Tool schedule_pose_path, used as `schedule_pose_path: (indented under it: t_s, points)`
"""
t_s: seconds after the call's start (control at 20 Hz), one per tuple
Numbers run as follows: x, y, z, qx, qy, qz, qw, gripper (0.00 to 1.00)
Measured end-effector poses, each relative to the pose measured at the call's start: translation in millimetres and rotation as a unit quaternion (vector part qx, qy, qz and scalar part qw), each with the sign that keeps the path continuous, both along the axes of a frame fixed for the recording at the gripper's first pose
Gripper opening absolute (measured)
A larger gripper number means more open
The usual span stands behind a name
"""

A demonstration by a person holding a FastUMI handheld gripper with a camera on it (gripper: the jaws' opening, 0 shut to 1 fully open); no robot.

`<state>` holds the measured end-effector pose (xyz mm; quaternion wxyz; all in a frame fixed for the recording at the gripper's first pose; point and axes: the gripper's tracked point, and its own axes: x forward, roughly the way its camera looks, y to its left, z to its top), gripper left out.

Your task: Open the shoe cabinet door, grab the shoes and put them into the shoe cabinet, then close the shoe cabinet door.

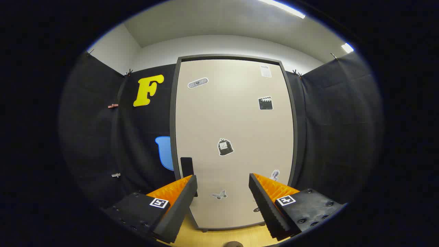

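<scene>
The shoe cabinet (233,113) stands upright straight ahead, a tall beige door in a dark grey frame, shut flat, with several small stickers on it. A dark handle (187,166) sits on the door's left edge, just above and beyond the left fingertip. My gripper (223,181) is open, its two fingers spread wide in front of the lower part of the door, with nothing between them. A small rounded dark object (234,244) peeks in on the floor below the fingers; what it is cannot be told.
Black cloth walls (336,130) close in on both sides of the cabinet. A strip of light wooden floor (233,236) runs under the cabinet's base. White wall and ceiling lights show above the cloth.
</scene>
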<state>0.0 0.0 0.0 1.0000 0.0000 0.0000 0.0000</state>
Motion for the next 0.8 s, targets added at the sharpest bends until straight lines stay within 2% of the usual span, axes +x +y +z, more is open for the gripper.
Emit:
schedule_pose_path:
  t_s: [0.8]
  points:
    - [3.6, 9.2, -4.2, 0.000, 0.006, 0.006, 1.000, 0.98]
